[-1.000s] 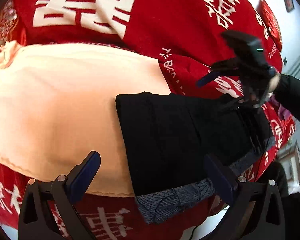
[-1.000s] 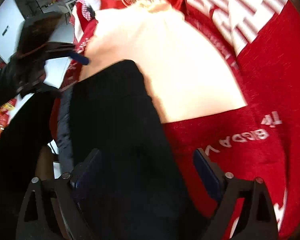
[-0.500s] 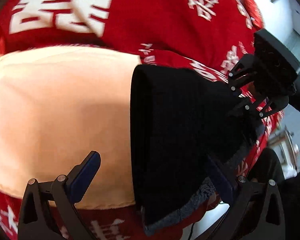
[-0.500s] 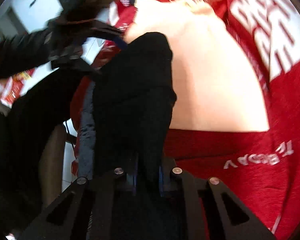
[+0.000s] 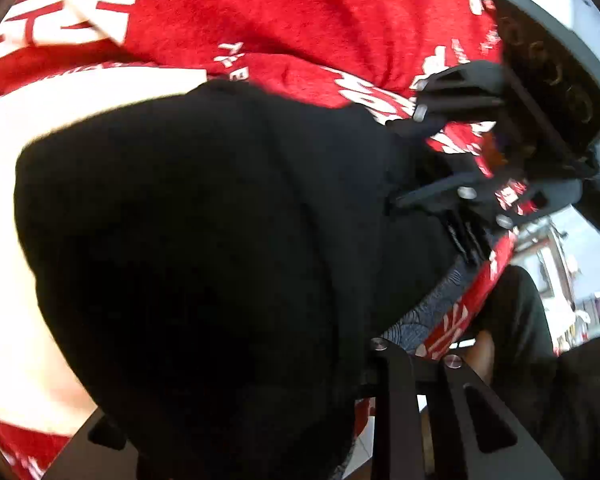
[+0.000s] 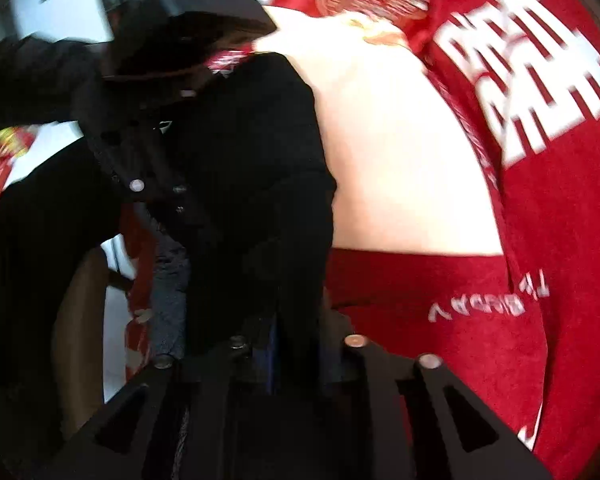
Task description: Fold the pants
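Both handheld grippers are clamped on the black fabric pants: the left gripper has its jaws closing on the near edge of the cloth, and the right gripper pinches a fold between its pads while its jaws ease open a little. The pants are bunched and partly raised over the cream-coloured cloth panel, which lies on the red blanket with white printed characters; a strip of blue-grey patterned fabric hangs at the blanket's near edge beside the pants. This looks like the lift-and-carry stage of a fold, both ends gripped. Next, the raised layer probably has to be carried across and laid flat with edges matched. Large white Chinese characters on the blanket are blurred; smaller Latin lettering nearby is upside down and unreadable.
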Available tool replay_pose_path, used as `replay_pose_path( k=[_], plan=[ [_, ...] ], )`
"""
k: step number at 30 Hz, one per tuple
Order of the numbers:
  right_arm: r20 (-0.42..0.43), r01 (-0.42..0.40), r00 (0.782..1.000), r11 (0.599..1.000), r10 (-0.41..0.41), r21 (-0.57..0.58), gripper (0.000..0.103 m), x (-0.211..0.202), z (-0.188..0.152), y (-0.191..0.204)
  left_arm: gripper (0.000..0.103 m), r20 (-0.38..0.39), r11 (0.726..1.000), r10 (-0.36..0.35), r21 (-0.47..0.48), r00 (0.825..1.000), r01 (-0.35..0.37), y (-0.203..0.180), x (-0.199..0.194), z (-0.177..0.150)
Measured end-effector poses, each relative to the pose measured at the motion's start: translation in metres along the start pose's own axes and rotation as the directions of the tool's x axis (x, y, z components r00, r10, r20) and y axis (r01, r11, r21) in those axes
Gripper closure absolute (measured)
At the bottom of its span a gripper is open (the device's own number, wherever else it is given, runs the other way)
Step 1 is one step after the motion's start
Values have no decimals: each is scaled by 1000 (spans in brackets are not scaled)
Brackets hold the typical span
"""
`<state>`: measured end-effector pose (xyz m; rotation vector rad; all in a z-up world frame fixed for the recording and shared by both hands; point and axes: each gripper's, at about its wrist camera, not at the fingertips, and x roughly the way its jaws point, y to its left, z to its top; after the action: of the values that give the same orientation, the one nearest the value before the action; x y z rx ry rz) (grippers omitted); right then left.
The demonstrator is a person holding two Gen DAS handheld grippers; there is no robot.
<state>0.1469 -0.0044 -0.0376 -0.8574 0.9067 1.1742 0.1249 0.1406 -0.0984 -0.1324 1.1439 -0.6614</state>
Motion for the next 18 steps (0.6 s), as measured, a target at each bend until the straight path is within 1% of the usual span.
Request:
replay_pose_path(
  k=[1,2,3,4,5,7,9,10,11,12,13,14,15,16,17,18],
  plan=[
    [13,33,999,999,-34,42,57,-6,-1,-2,74,-13,999,23,-21,1000,-24,-2,0,2],
    [37,76,996,993,-80,87,44,-15,-5,-4,74,-23,999,31,-39,999,-32,-3,0,4],
    [54,120,990,985,-128,127,37,-25,-10,-4,75,-33,998,33,-60,999,-34,-4,-1,8],
    [59,152,985,975,-163,159,28,-32,-17,-3,75,-36,997,36,-69,999,-38,-7,-3,11],
    [70,167,980,964,-185,206,26,-43,-28,0,75,-34,997,44,-67,998,-46,-12,-7,14],
    [81,152,980,948,-180,278,26,-55,-52,11,75,-27,997,51,-62,998,-53,-24,-14,18],
    [46,172,979,931,-197,322,26,-52,-79,30,75,-20,997,44,-63,999,-45,-36,-21,24],
    [28,185,978,925,-206,333,26,-45,-87,35,75,-20,997,46,-60,999,-47,-43,-24,28],
    [-4,204,976,918,-216,341,26,-33,-94,41,75,-25,997,56,-55,998,-57,-50,-27,31],
    [-55,219,975,915,-214,339,26,-17,-100,45,76,-34,996,68,-50,997,-70,-59,-26,36],
    [-143,228,971,920,-191,320,27,9,-105,49,76,-42,996,76,-48,996,-78,-66,-27,40],
    [-120,242,969,917,-214,317,22,15,-108,52,76,-50,994,99,-45,994,-102,-72,-28,44],
    [-79,227,974,915,-213,334,21,10,-108,52,76,-56,993,113,-40,992,-115,-77,-29,46],
    [-90,211,977,904,-191,371,21,5,-109,46,76,-63,991,125,-40,990,-127,-82,-32,49],
    [-92,215,977,893,-195,396,21,-2,-111,43,76,-70,990,135,-39,988,-137,-89,-33,52],
    [-61,211,977,889,-204,406,21,-13,-115,43,76,-73,989,140,-34,987,-143,-93,-34,54]
  ],
)
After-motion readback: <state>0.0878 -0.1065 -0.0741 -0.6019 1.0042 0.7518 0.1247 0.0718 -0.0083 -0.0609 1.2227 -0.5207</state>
